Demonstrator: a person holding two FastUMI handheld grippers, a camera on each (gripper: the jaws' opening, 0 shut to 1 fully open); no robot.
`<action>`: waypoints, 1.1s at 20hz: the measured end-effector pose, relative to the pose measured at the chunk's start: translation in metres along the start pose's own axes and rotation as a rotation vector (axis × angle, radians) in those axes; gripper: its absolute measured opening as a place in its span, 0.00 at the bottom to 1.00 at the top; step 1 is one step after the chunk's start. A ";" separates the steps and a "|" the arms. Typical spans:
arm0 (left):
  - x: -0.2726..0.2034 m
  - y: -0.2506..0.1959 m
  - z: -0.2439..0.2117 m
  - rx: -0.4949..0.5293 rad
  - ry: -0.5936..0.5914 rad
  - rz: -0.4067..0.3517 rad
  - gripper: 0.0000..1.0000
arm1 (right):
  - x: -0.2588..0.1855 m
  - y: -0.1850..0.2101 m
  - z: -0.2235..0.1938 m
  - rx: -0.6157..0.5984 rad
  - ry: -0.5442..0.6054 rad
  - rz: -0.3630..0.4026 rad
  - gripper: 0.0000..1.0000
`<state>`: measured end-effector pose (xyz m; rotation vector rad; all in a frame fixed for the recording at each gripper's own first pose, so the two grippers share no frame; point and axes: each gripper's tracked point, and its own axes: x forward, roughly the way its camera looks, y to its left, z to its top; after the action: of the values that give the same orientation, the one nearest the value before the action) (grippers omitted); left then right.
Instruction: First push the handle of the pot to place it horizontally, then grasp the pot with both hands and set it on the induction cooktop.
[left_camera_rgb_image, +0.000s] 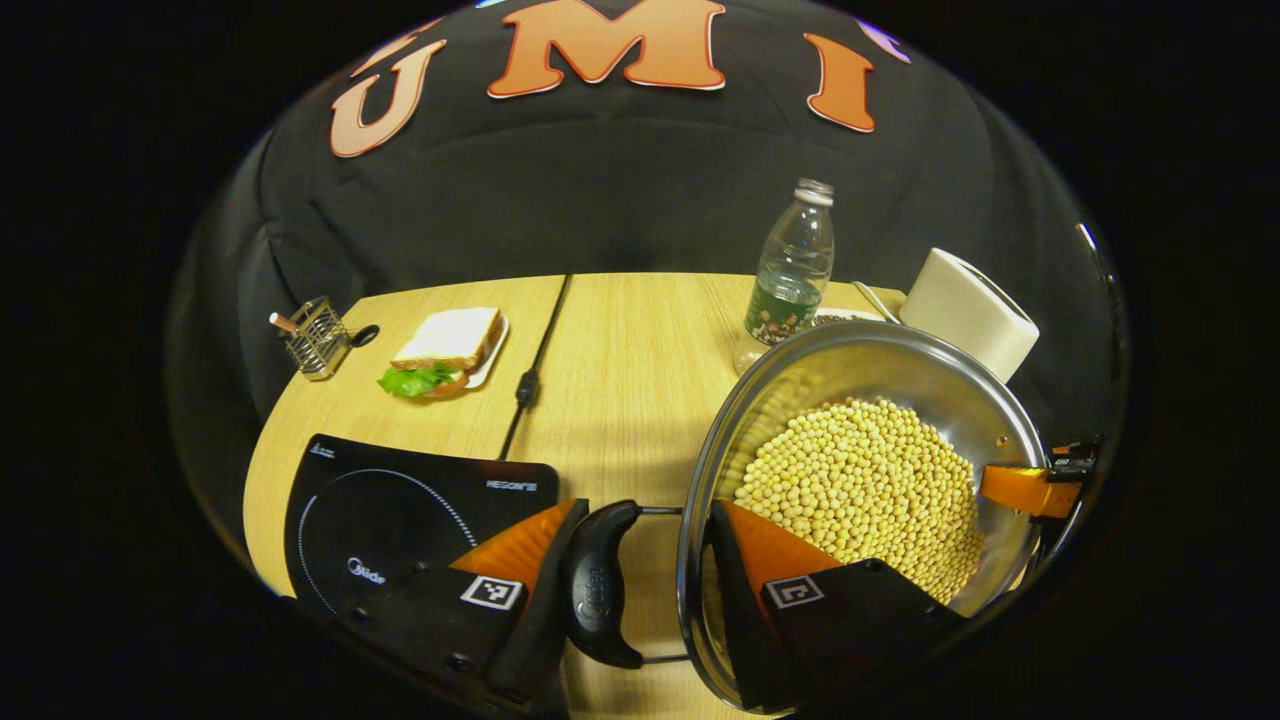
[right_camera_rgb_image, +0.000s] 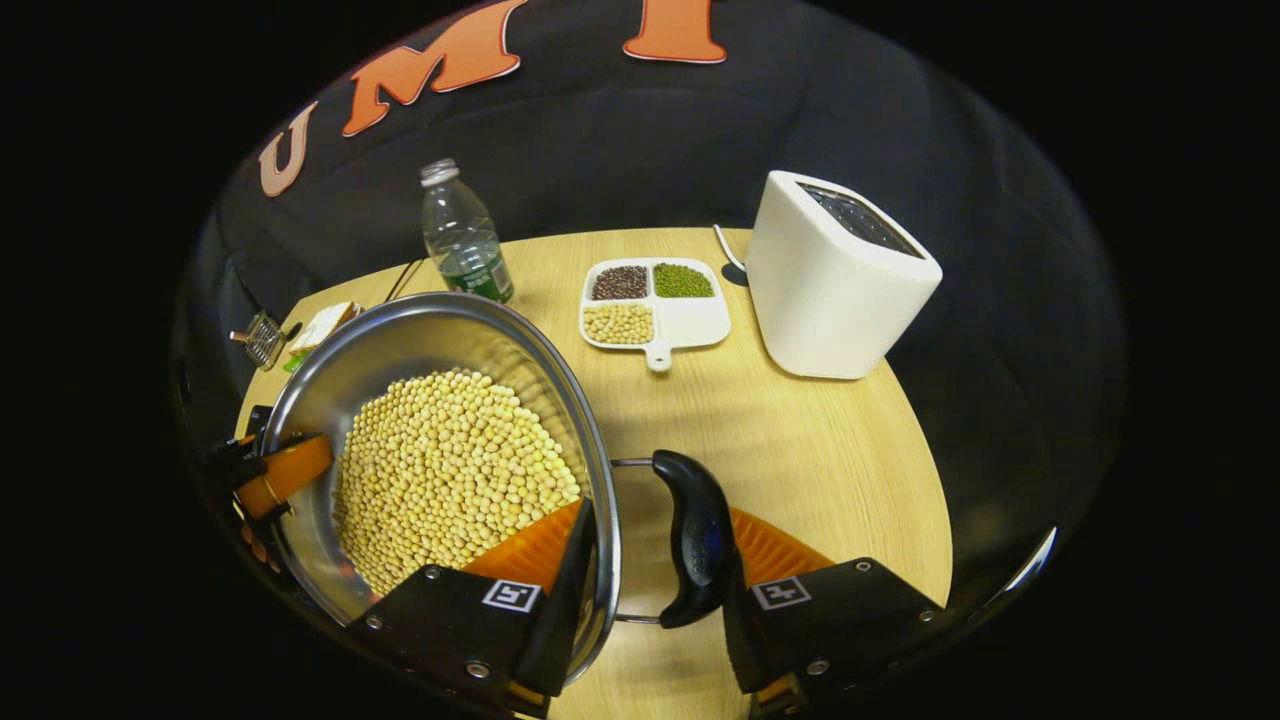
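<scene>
A water bottle (right_camera_rgb_image: 462, 236), divided dish of beans (right_camera_rgb_image: 655, 303) and white toaster (right_camera_rgb_image: 835, 280) are sitting on the wooden table (right_camera_rgb_image: 800, 450), a sandwich plate (left_camera_rgb_image: 450, 350) and wire holder (left_camera_rgb_image: 318, 336) lying well apart

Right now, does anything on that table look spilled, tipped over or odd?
Nothing stands out. The beans lie inside the pot, the bottle and toaster stand upright, and the sandwich sits on its plate.

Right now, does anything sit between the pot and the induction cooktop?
Nothing visible does. In the left gripper view, only bare table separates the pot from the induction cooktop; the cord and sandwich plate lie farther back.
</scene>
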<state>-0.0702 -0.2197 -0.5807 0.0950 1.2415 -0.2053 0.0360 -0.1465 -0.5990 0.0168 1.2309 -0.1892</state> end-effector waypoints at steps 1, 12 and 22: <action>-0.008 0.009 0.003 -0.002 -0.009 0.006 0.74 | 0.000 0.000 0.001 -0.002 -0.006 0.004 0.62; -0.098 0.121 0.026 -0.047 -0.084 0.096 0.73 | 0.012 -0.003 0.005 -0.072 -0.065 0.075 0.62; -0.145 0.138 0.026 -0.113 -0.100 0.192 0.73 | 0.014 -0.017 0.027 -0.139 -0.078 0.147 0.62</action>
<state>-0.0626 -0.0747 -0.4404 0.1042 1.1338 0.0261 0.0634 -0.1679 -0.6012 -0.0206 1.1581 0.0234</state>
